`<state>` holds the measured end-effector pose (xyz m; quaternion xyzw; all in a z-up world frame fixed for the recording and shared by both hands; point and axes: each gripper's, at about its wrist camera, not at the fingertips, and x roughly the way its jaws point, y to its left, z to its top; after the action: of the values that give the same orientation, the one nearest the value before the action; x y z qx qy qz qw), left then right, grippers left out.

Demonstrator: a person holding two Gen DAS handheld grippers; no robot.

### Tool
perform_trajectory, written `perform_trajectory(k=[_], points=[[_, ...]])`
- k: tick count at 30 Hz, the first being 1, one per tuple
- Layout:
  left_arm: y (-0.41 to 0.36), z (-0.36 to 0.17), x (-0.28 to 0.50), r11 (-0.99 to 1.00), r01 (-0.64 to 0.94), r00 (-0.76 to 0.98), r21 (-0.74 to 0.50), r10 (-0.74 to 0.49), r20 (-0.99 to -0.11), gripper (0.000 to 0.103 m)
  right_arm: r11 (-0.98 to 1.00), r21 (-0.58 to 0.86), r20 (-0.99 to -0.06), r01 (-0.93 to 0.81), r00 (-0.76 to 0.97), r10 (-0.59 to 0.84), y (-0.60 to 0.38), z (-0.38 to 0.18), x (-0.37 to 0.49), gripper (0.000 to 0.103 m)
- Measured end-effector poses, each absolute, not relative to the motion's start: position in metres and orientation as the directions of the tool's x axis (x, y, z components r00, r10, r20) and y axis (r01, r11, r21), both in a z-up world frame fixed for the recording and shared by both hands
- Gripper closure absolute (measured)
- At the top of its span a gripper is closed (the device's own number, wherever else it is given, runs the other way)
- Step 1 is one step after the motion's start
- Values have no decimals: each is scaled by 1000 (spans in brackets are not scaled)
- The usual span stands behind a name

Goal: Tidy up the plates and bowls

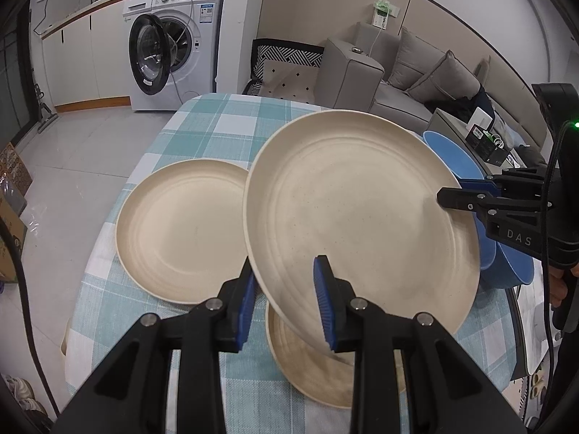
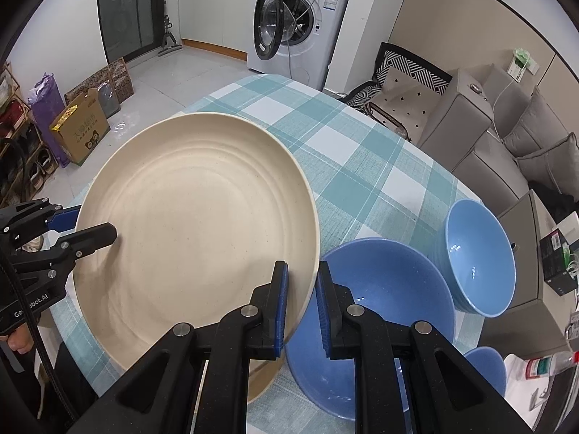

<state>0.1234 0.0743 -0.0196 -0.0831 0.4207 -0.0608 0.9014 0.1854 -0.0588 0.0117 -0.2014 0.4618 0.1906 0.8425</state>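
Observation:
A large cream plate (image 1: 358, 209) is held tilted above the checked table; it fills the left of the right wrist view (image 2: 199, 224). My left gripper (image 1: 286, 303) straddles its near rim with a gap, open. My right gripper (image 2: 302, 307) pinches the opposite rim, and shows at the right of the left wrist view (image 1: 459, 191). A second cream plate (image 1: 181, 228) lies flat at left. A third (image 1: 315, 369) lies under the held one. A wide blue bowl (image 2: 380, 300) and a deeper blue bowl (image 2: 477, 253) stand at right.
The table with its teal checked cloth (image 2: 362, 159) ends at a rounded far edge. A grey sofa (image 2: 506, 137) and a small side table (image 2: 542, 253) stand to the right. A washing machine (image 1: 173, 47) with open door stands beyond. Another blue bowl (image 2: 488, 365) peeks at lower right.

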Motion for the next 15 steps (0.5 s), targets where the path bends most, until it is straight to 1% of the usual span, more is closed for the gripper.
perform_trajectory(k=[15], points=[[76,-27,93,975,39,639,-217,-191,-745,74,844,-158,-862,-512,489,135,-58,-6,153,88]])
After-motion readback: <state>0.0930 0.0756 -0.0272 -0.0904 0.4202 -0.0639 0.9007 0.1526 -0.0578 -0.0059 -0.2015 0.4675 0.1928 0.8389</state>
